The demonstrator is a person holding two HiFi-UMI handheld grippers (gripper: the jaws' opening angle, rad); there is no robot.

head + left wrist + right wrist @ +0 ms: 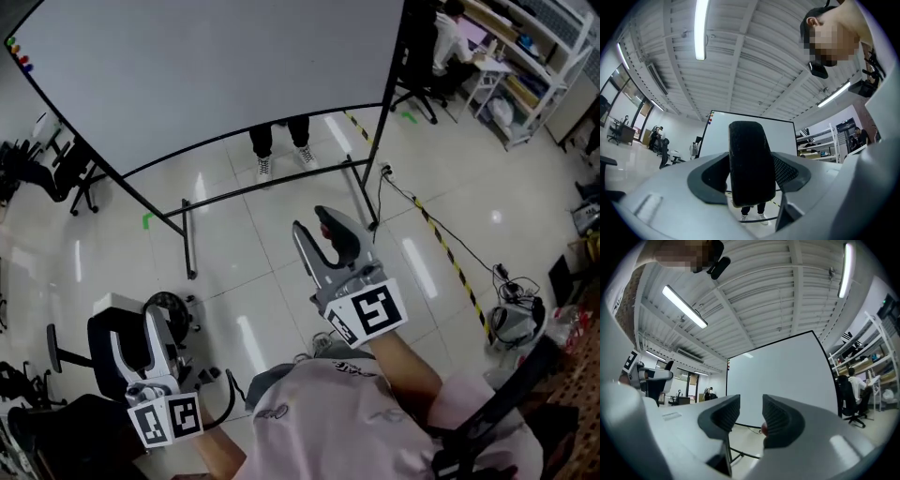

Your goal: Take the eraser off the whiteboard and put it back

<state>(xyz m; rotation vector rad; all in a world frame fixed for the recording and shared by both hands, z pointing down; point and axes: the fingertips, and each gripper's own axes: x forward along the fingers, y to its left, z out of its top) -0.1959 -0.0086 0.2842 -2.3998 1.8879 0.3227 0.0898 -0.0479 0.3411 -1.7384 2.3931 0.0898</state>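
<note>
Left gripper (pixel 751 180) clamps eraser (pixel 750 154), base hidden; right gripper (pixel 751 416) narrow gap, empty; whiteboard (pixel 216 66) top cropped.

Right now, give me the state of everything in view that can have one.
left gripper: fingers shut on the eraser.
eraser: off the board, held between the left fingers.
right gripper: fingers apart, nothing between them.
whiteboard: standing on its frame, surface blank.
ceiling lights: on.
</note>
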